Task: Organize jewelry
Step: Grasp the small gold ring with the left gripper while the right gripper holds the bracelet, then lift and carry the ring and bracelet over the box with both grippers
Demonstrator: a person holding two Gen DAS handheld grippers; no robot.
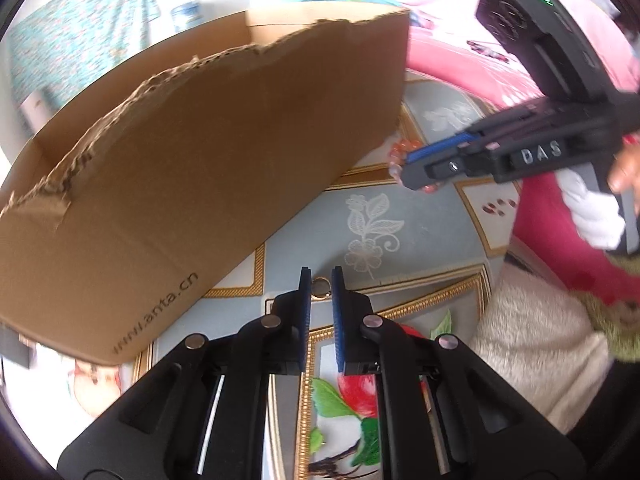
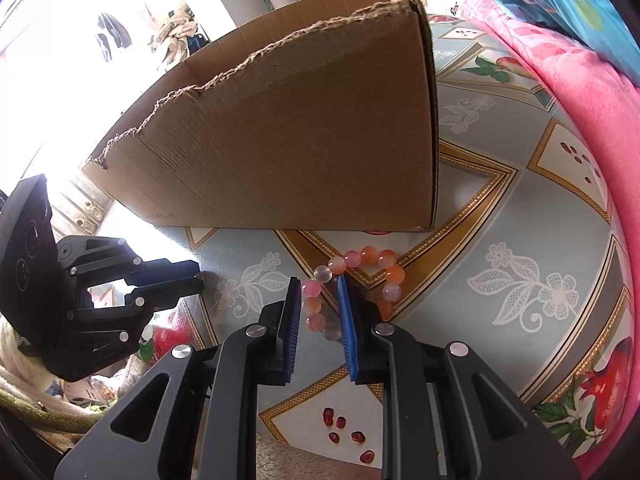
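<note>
A small round gold piece (image 1: 321,288) lies on the patterned tablecloth (image 1: 420,224), pinched between the blue pads of my left gripper (image 1: 321,278), which is shut on it. The right wrist view shows the same gripper (image 2: 199,279) at the left, fingers nearly together. A bracelet of pink and orange beads (image 2: 370,256) rests on the cloth below the cardboard box (image 2: 300,140). My right gripper (image 2: 319,281) straddles its left strand, one finger inside the loop, and both pads touch beads. In the left wrist view this gripper (image 1: 406,168) covers most of the bracelet (image 1: 404,146).
The torn-edged open cardboard box (image 1: 200,152) stands close behind both grippers. A pink blanket (image 2: 580,100) borders the cloth on the right, and cream fluffy fabric (image 1: 532,340) lies at the near edge. A white-gloved hand (image 1: 596,216) holds the right gripper's handle.
</note>
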